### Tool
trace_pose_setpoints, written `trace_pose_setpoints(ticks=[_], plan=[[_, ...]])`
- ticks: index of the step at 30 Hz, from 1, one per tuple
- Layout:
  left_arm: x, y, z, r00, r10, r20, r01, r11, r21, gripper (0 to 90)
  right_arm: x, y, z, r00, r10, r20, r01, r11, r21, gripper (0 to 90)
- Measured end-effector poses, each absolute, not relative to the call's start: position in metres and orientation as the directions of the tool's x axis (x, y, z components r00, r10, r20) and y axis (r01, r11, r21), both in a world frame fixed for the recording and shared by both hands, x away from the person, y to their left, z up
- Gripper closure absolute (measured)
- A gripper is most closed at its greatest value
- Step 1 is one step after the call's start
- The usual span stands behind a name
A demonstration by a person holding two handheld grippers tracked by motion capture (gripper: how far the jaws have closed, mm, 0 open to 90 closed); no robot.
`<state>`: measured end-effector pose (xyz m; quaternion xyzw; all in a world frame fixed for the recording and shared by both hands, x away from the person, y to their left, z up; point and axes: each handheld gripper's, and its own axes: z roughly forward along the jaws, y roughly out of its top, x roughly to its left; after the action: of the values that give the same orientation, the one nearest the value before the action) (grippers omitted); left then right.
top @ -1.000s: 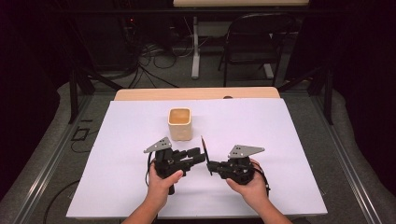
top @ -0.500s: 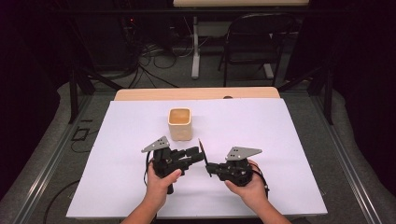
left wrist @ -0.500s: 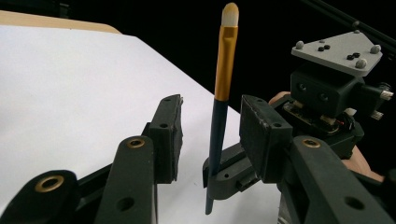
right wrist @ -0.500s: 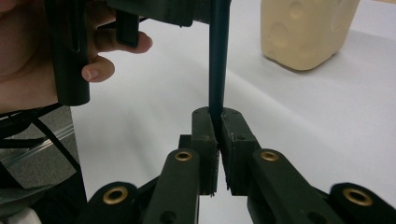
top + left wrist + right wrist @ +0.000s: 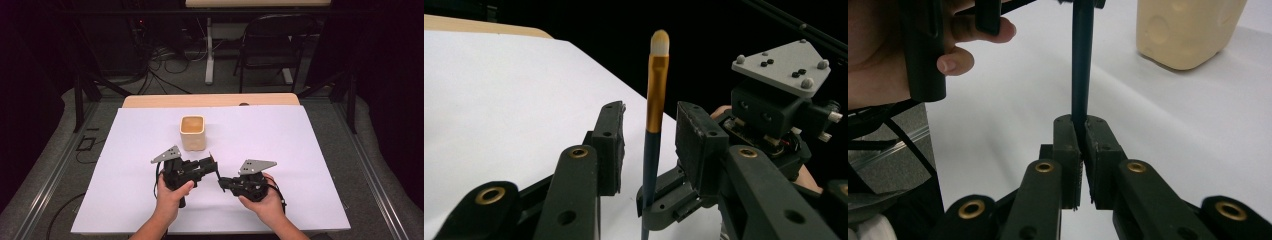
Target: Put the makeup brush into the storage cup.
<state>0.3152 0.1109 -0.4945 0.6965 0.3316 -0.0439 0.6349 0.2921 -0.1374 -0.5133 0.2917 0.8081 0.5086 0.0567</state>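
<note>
Handover step: the right gripper pinches the dark-handled, gold-ferruled brush upright between the left gripper's spread, just-closing jaws, which must next clamp the handle.

the brush stands upright between the left gripper's fingers, with a gap on each side. the right gripper sits just beside, blocking that flank. the cup stands close ahead. the table lies bare left, right and beyond the cup.
</note>
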Motion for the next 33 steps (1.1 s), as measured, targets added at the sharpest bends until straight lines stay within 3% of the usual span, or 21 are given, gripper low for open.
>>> trace_pose_setpoints(ticks=[33], plan=[[0.3145, 0.1119, -0.4938, 0.772, 0.408, -0.488, 0.523, 0.028, 0.852, 79.0, 0.2911, -0.1334, -0.5156, -0.833, 0.517, 0.197, 0.409, 0.335, 0.849, 84.7]])
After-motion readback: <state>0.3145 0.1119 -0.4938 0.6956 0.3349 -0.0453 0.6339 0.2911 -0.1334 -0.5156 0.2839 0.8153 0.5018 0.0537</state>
